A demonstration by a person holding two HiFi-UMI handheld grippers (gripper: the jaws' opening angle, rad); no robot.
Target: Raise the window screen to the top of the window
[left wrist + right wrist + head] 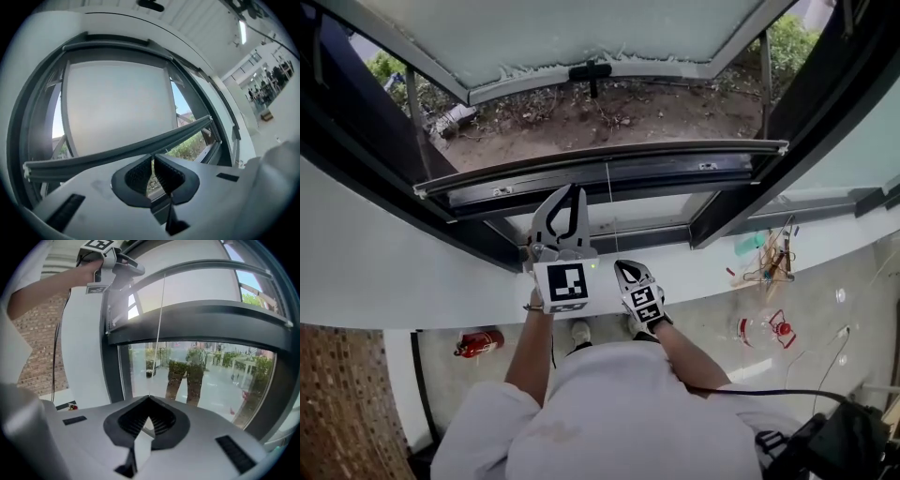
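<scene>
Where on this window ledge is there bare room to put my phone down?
The white ledge is bare left of the left gripper, up to the dark frame. The middle is crowded: both grippers and the cord the right gripper holds.

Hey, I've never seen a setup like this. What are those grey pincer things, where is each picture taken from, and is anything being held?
A person stands at an open window, holding a hand-worked gripper in each hand. The head view looks down from a camera on their head. The other two views come from cameras riding on the grippers. The left gripper is shut and empty, with its tips up by the screen's bottom bar. The right gripper looks shut on the thin pull cord that hangs from that bar.
</scene>
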